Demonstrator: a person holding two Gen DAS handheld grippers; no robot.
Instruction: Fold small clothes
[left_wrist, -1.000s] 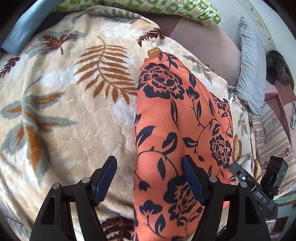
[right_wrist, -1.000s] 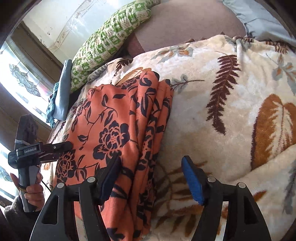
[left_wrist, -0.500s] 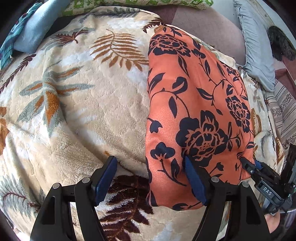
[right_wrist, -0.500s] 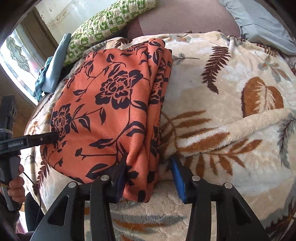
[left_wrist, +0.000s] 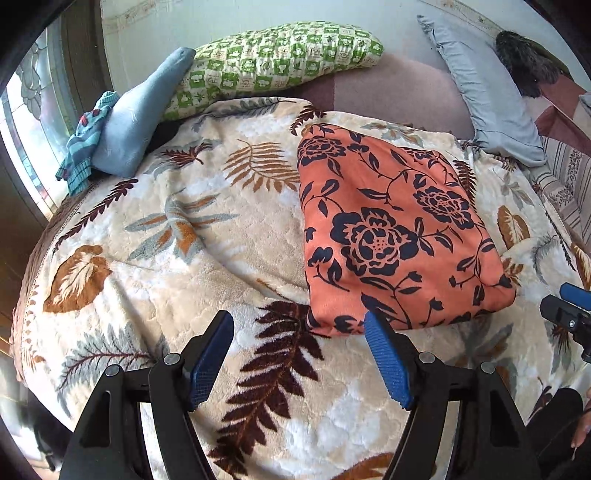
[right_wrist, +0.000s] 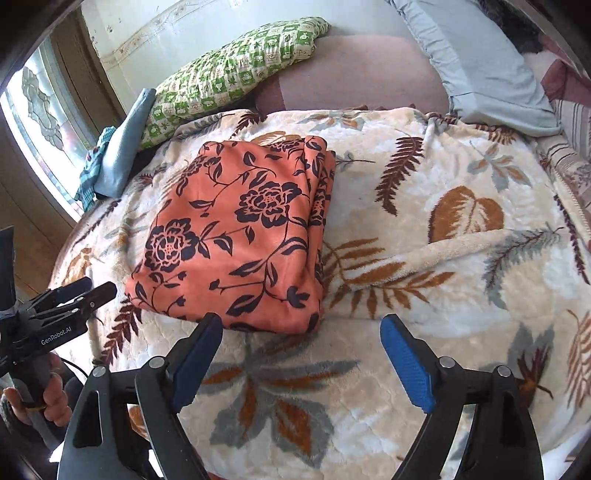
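Right wrist view alone shows the folded orange floral garment's (right_wrist: 236, 236) stacked edges (right side); left gripper (left_wrist: 299, 363) and right gripper (right_wrist: 301, 363) both spread, empty.

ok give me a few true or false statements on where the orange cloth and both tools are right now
1. The orange cloth lies folded on the blanket. True.
2. The right tool is shut on the cloth. False: it is open and off it.
3. The left tool is open and holds nothing. True.
4. The green pillow lies on top of the cloth. False: it sits apart, by the wall.
5. The cloth's stacked edges face the right tool's side. True.
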